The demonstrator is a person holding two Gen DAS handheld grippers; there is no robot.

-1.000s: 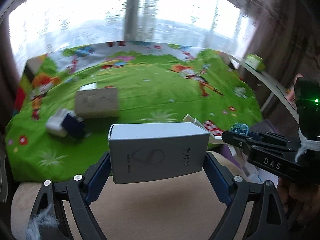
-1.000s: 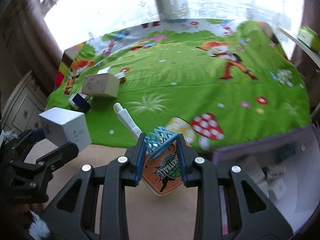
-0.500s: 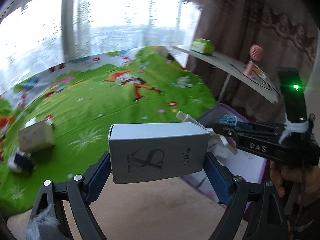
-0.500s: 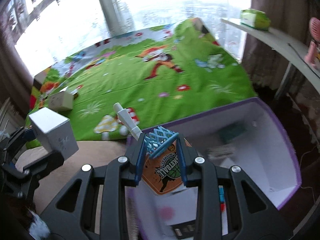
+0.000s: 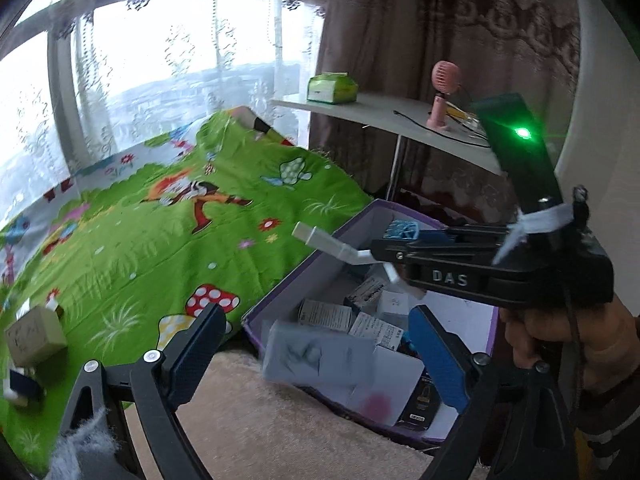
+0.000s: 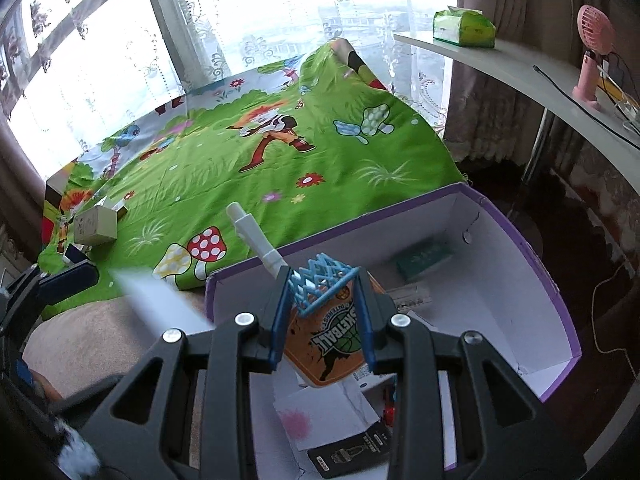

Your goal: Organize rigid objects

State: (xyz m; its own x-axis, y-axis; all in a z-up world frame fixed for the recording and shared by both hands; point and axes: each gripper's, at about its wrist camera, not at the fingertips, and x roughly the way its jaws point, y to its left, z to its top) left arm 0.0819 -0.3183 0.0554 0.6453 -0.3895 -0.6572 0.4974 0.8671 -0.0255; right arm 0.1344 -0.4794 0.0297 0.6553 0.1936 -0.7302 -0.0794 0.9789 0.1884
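My left gripper [image 5: 316,344] is open above the near edge of the purple storage box [image 5: 276,292]. A grey carton [image 5: 320,356], blurred by motion, is free between the jaws, falling toward the box. It shows as a pale streak [image 6: 160,300] in the right wrist view. My right gripper [image 6: 324,316] is shut on a toy basketball hoop [image 6: 320,280] with an orange backboard and white pole, held over the box [image 6: 532,248]. The right gripper also shows in the left wrist view [image 5: 400,240].
The box holds several small cartons [image 5: 368,304]. A beige carton [image 6: 96,224] and a dark blue item [image 6: 74,254] lie on the green cartoon mat [image 6: 240,160]. A white shelf [image 6: 520,68] at the right carries a green tissue pack [image 6: 464,26] and pink fan [image 6: 592,52].
Both grippers swung right from the mat to over the purple box. My left gripper opened and let go of the grey carton, which now drops. The right still holds the hoop.
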